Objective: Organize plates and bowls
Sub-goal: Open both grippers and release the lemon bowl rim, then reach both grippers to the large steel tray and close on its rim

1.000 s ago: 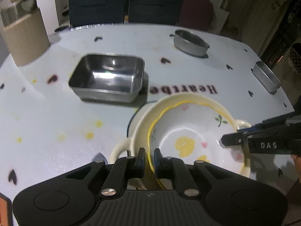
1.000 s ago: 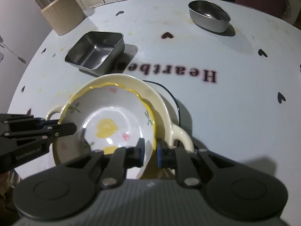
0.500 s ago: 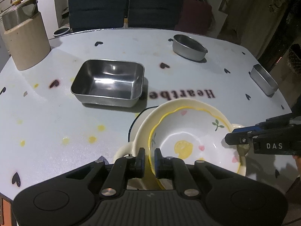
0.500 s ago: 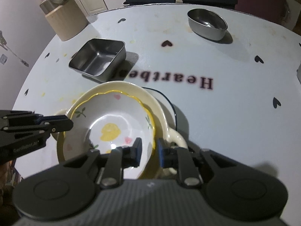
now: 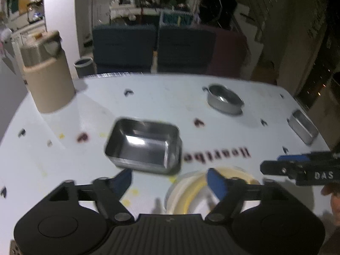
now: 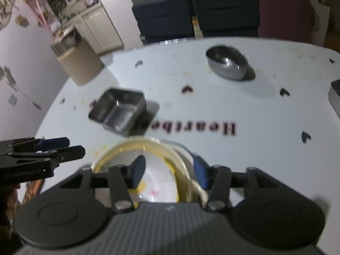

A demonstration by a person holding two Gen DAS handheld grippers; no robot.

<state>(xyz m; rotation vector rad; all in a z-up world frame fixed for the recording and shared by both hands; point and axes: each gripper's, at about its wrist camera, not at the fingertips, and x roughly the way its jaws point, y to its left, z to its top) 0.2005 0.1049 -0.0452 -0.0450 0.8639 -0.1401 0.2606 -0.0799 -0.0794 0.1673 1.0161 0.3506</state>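
White table [image 5: 161, 97], yellow-rimmed floral bowl [image 6: 157, 182] nested in cream bowl [image 6: 184, 159]

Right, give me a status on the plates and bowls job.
Done: the flowered bowl sits nested in the cream handled bowl. In hand: nothing; left gripper and right gripper are both open. Left: square steel tray, oval steel bowl and a steel dish at the table edge sit apart.

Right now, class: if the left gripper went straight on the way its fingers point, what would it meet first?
Probably the rectangular steel tray, which lies just beyond the open left gripper along its line. Depth is unclear, since the picture is blurred.
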